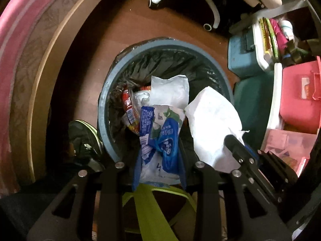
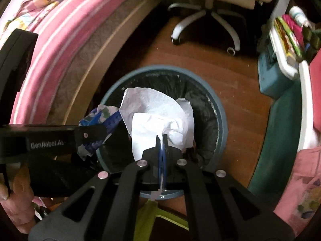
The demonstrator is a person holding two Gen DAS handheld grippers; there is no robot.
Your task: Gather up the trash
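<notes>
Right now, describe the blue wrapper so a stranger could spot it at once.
Find the round grey-blue bin with the black liner on the wooden floor beside the bed. Above its near rim, the left gripper holds a crumpled blue-and-white plastic wrapper. Its blue printing separates it from the plain white tissue alongside, pinched by the right gripper.

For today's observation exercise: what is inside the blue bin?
Inside the blue bin, a black liner, a red wrapper and white paper show. The held blue wrapper and white tissue cover whatever lies deeper.
</notes>
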